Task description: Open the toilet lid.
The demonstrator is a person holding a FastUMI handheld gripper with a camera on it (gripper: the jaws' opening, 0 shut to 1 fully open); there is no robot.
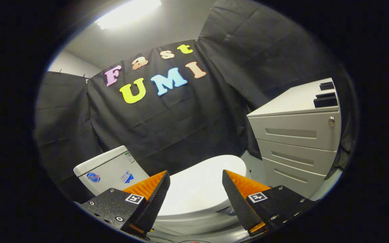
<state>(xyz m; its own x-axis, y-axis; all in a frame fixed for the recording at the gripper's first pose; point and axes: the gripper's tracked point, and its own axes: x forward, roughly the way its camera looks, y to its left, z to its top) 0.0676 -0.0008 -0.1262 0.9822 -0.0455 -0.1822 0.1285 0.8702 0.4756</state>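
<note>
Room: black cloth wall [181, 121] at 12 o'clock, grey ceiling above it with 1 lit lamp [128, 13].
Floor: pale, seen at 4 o'clock below the cabinet.
Cabinet [299, 135]: 1, white, 3 drawers, at 2 o'clock.
Toilet lid [201, 189]: 1, white, lying closed and flat just ahead of the fingers.
Tank [108, 170]: 1, white, at 10 o'clock beside the lid, 3 stickers on it.
Gripper [196, 185]: fingers spread wide above the lid, holding nothing.
</note>
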